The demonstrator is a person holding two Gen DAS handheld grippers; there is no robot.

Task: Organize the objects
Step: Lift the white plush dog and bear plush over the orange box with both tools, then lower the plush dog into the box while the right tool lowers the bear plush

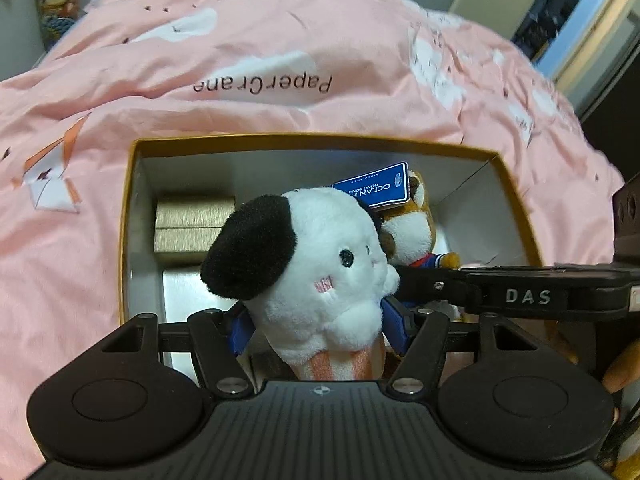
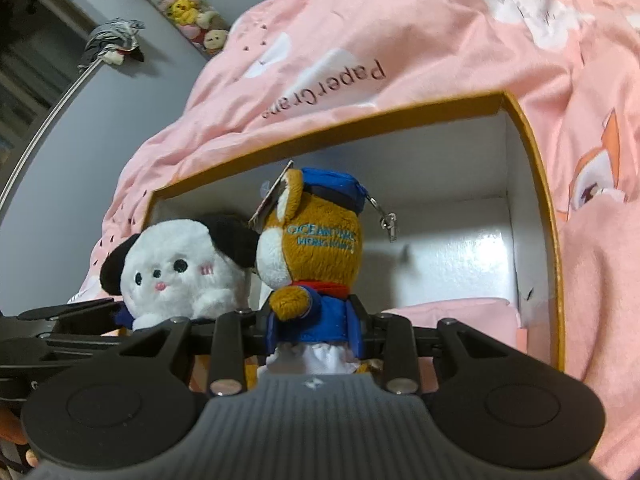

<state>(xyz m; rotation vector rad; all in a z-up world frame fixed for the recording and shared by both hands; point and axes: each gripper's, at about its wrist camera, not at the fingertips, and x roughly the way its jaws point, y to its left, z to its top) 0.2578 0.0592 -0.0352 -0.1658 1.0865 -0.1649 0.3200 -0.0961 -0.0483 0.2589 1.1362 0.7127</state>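
Plush, both pieces: soft, light, compressible, no risk of breakage. Left claw [image 1: 320, 328] pinches the white dog plush [image 1: 308, 264] low on its body, blue pads [image 1: 240, 332] sunk into the pile; head and black ear ride free above the grip. Right claw [image 2: 310, 328] pinches the brown fox plush [image 2: 308, 248] at its blue jacket, narrow bite, cloth bunched between the pads.

Both toys hang over the open orange-rimmed box [image 1: 320, 139], which sits on the pink bedspread [image 1: 280, 40]. In the left wrist view, gold boxes [image 1: 188, 224] lie inside at 9 o'clock of the dog; the fox is at 3 o'clock, touching or nearly so. Right wrist view: box floor at 3 o'clock of the fox looks free.

Handling judgement: a waist grip suits these; heads flop, fur may slip slightly under light squeeze. The fox's paper tag [image 1: 374, 190] and metal clip [image 2: 389, 220] could snag the neighbour on release.
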